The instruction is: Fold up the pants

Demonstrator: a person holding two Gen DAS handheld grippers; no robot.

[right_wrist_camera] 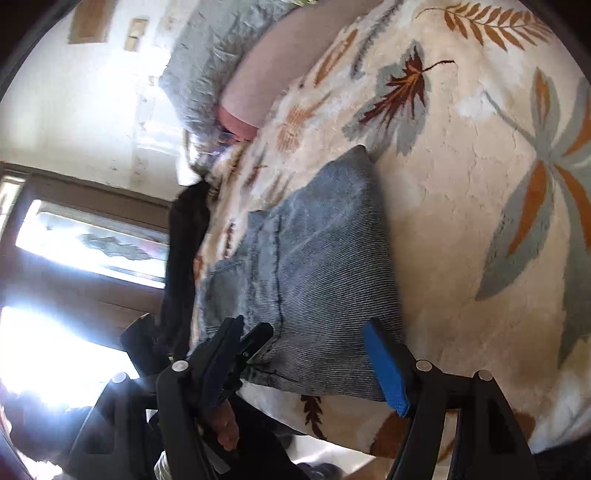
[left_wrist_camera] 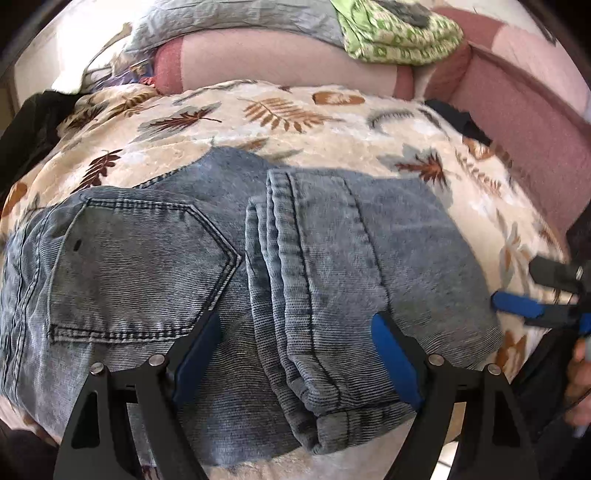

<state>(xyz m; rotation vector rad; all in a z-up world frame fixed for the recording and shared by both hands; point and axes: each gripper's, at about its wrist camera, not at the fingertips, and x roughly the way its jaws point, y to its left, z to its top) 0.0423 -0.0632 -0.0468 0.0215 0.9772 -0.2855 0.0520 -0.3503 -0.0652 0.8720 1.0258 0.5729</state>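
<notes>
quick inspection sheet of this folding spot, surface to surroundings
surface: leaf-print blanket, soft and slightly rumpled
job's things: jeans folded, leg hems laid over the seat beside the back pocket
clutter: green patterned cloth, grey pillow, dark garment at the blanket's edge
grippers: left hand-held gripper open over the jeans; right hand-held gripper open at the jeans' edge
cables: nothing seen
surroundings: pink couch back, bright window
</notes>
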